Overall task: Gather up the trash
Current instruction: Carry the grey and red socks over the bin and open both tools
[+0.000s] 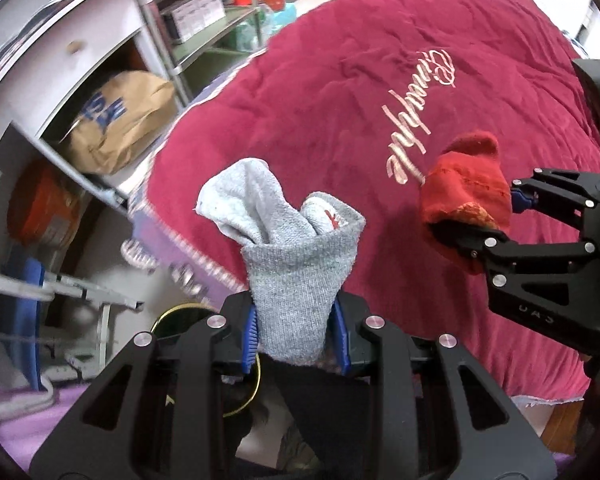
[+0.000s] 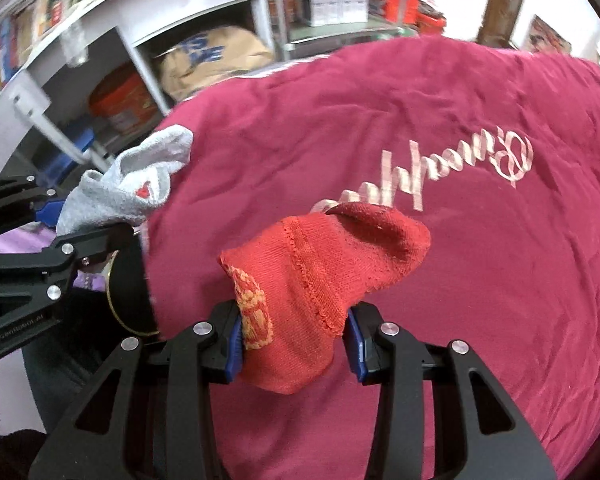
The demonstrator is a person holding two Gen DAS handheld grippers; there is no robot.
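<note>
You're squeezing a grey sock [image 1: 296, 276] in your left gripper [image 1: 296, 332], jaws nearly closed, blue pads biting into the ribbed knit cuff while the fluffy terry toe end is flopping open above the tips. There's a small red mark on the fabric folded inside it. Your right gripper [image 2: 294, 338] is doing the same with a red sock [image 2: 312, 276]: pinched almost closed on a coarse-knit body with a scalloped seam and an orange-yellow patterned patch by the left pad, the rounded toe sticking up and out past the fingertips.

Both socks are hanging clear of the bed, side by side, the red one off to the right of the grey.

Just below your left tongs a dark round bin with a yellow rim [image 1: 242, 400] is peeking out, partly hidden by the gripper.

Beyond the tips a wrinkled magenta quilt [image 2: 480, 288] with pale pink cursive stitching is filling most of the view. Farther out, a white shelf unit [image 2: 148, 36] is holding a crumpled brown paper bag [image 1: 120, 120] and an orange tub [image 2: 124, 106], with metal racking stacked with boxes behind.
</note>
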